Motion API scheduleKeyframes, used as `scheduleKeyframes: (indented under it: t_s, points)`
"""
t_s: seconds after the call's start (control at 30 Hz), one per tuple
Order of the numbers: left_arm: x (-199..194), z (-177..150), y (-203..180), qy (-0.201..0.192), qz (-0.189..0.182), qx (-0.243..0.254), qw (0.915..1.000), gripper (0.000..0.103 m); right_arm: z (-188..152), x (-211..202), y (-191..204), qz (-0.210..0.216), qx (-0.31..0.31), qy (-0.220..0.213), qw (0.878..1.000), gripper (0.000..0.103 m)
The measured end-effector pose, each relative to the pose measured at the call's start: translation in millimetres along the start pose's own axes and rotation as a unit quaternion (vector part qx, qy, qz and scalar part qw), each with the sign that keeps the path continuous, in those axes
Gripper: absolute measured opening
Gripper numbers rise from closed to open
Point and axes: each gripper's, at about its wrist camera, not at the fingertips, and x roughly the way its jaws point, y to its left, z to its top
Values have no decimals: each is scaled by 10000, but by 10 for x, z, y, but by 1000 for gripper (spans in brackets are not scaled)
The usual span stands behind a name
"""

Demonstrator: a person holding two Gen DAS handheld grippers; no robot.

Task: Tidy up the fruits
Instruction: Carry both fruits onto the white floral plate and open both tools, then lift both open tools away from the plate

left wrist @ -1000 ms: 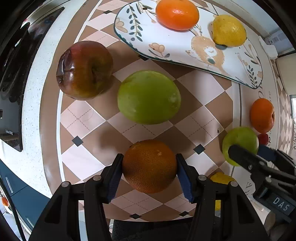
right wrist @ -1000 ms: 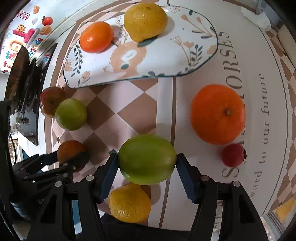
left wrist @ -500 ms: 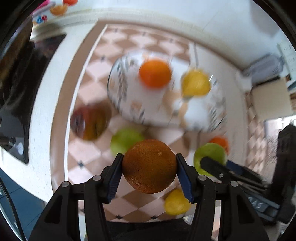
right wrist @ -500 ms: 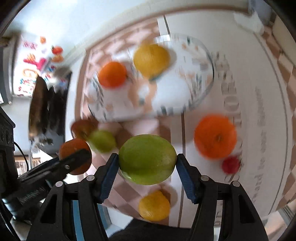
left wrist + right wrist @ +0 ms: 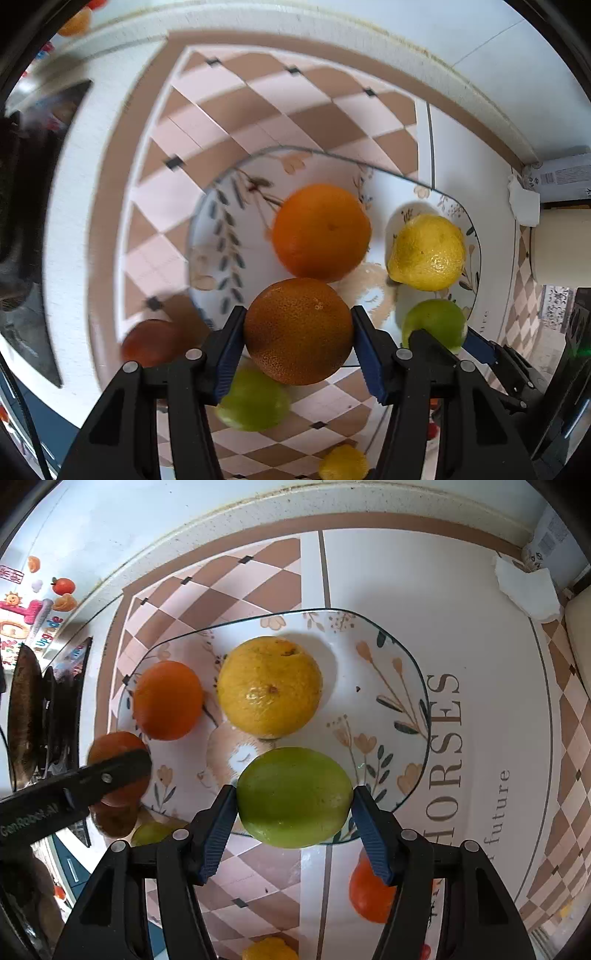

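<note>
Over the plate's near rim [image 5: 417, 782], left tool [image 5: 297, 332] clamps the brown orange [image 5: 297, 330], right tool [image 5: 293, 798] the green fruit [image 5: 293, 797].

On the surface [image 5: 461, 602] sits a plate [image 5: 399, 657] carrying two fruits side by side, an orange [image 5: 168, 699] left of a lemon [image 5: 269, 686]. Nearer the cameras, off the plate, lie an apple [image 5: 153, 341], a lime [image 5: 255, 402], another orange [image 5: 369, 897] and a small citrus [image 5: 343, 463].

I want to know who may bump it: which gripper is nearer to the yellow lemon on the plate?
Right. The right gripper, shut on a green fruit, is just in front of the lemon. The left gripper, holding a dark orange, is further to its left.
</note>
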Motion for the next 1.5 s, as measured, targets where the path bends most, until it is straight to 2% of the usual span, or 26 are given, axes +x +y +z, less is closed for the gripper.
scheduleKeyframes:
  t_s: [0.07, 0.17, 0.23, 0.27, 0.33, 0.37, 0.47, 0.53, 0.67, 0.87, 1.13, 1.5]
  points:
    - [106, 27, -1, 177, -179, -42, 9997, 54, 30, 32, -24, -11, 16, 58, 10000, 66]
    - [236, 60, 24, 449, -260, -144, 9986, 54, 53, 131, 0, 69, 104, 227, 9997, 67]
    - [264, 67, 38, 500, -350, -183, 9980, 54, 60, 144, -11, 105, 81, 263, 9996, 67]
    - [263, 72, 47, 484, -372, -202, 9979, 59, 52, 133, -37, 157, 98, 252, 9995, 67]
    - [253, 90, 66, 430, -504, -213, 9976, 78, 27, 106, -38, 119, 57, 243, 9996, 79]
    - [242, 96, 66, 407, -486, -196, 9978, 88, 13, 84, -46, 72, 13, 227, 9997, 81]
    - [168, 132, 65, 328, -297, -66, 9990, 88, -22, 21, -43, -60, -76, 199, 9998, 82]
    - [100, 126, 63, 262, -193, 24, 9995, 88, -47, -34, -39, -98, -56, 136, 9998, 92]
    - [-55, -9, 89, -67, 142, 137, 9998, 88, -120, -209, -4, -285, -69, -102, 9995, 93]
    - [-285, -332, 164, -587, 628, 291, 9959, 88, -337, -513, 6, -455, -162, -365, 9982, 93]
    - [-625, -775, 210, -1125, 829, 400, 9894, 88, -654, -805, 113, -475, -220, -722, 9960, 93]
    - [-1143, -1226, 96, -1675, 822, 660, 9802, 88, -1174, -1348, 278, -541, -254, -1237, 9905, 93]
